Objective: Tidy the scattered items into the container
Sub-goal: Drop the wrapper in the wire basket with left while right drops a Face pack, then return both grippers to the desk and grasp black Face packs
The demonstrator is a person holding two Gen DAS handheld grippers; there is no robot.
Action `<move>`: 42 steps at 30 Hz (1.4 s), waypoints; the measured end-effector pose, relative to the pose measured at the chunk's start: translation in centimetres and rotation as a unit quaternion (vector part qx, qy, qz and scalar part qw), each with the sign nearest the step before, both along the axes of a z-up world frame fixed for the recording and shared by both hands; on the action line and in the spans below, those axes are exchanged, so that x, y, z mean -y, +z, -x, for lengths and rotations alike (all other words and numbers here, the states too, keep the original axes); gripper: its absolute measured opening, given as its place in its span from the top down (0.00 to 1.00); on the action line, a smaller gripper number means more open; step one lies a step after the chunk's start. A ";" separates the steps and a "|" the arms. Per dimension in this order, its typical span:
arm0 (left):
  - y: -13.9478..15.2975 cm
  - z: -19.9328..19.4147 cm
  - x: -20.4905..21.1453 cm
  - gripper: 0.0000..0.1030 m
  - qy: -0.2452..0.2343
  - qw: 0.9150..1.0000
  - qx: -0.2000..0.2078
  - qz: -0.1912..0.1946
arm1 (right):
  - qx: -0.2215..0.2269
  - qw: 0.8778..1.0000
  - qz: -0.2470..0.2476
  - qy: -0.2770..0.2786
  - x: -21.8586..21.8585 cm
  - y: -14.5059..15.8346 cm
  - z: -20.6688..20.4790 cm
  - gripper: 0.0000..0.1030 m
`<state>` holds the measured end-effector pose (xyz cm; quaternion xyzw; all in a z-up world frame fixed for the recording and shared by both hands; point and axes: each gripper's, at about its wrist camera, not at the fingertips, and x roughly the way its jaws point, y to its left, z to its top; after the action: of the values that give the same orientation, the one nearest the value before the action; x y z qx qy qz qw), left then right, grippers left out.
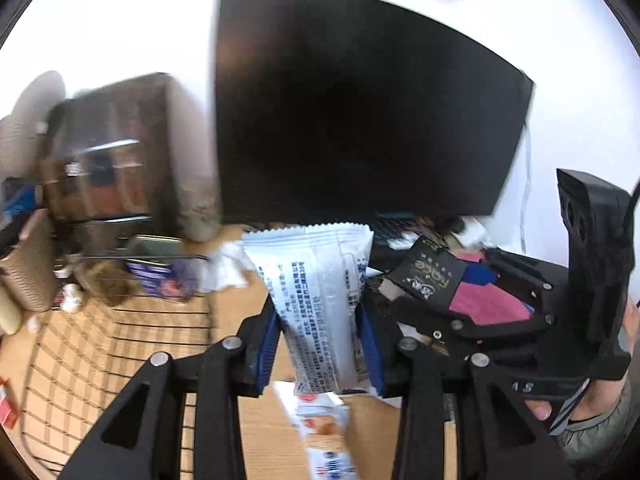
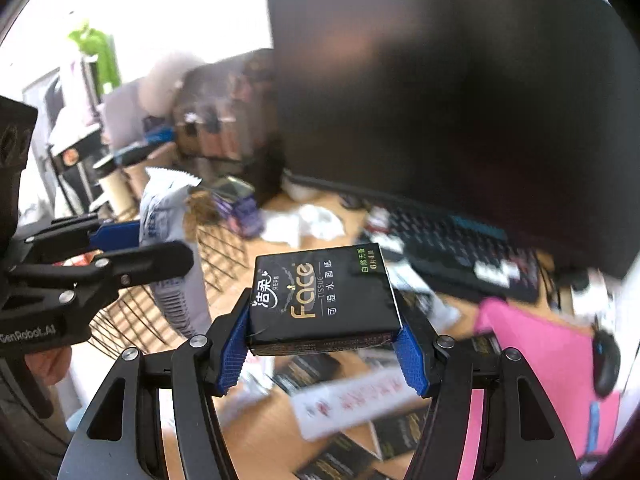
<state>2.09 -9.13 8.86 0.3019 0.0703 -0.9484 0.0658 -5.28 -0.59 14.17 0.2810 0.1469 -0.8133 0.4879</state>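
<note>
The left gripper [image 1: 320,320] has its jaws clamped on a white snack packet [image 1: 320,292], gripped across its lower half; its crimped top stands toward twelve o'clock. The film looks light, soft and slippery, so a grip at mid-body probably suits it better than one at the flimsy sealed edge.

The right gripper [image 2: 324,344] holds a black tissue pack [image 2: 320,296], jaws partly spread and pressing its two short sides. It is likely light and squashy, yet boxy enough to sit firm.

The wire basket [image 1: 120,332] lies on the bench at about eight o'clock in the left view.
</note>
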 end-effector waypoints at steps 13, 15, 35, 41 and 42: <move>0.8 -7.0 10.7 0.60 0.148 0.989 0.011 0.024 | 0.020 0.986 -0.012 0.166 14.7 -0.1 -7.4 0.39; 0.2 -7.4 11.5 0.60 0.154 0.987 0.025 0.025 | 0.031 0.983 -0.020 0.179 16.2 -1.0 -8.1 0.38; 0.5 -3.7 5.1 0.32 0.052 0.999 0.006 0.003 | 0.032 0.993 -0.011 0.116 9.9 -0.8 -4.3 0.31; 0.5 -0.5 -0.5 0.32 -0.014 1.000 0.005 0.003 | 0.016 0.999 -0.006 0.045 2.9 -0.2 -1.4 0.30; 0.3 0.1 -1.3 0.32 -0.023 1.000 0.009 0.003 | 0.015 0.999 -0.005 0.032 1.8 -0.2 -0.9 0.30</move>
<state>1.99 -7.83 9.12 0.3114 0.0605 -0.9472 0.0458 -4.41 -2.35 13.98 0.2911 0.1524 -0.7922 0.5142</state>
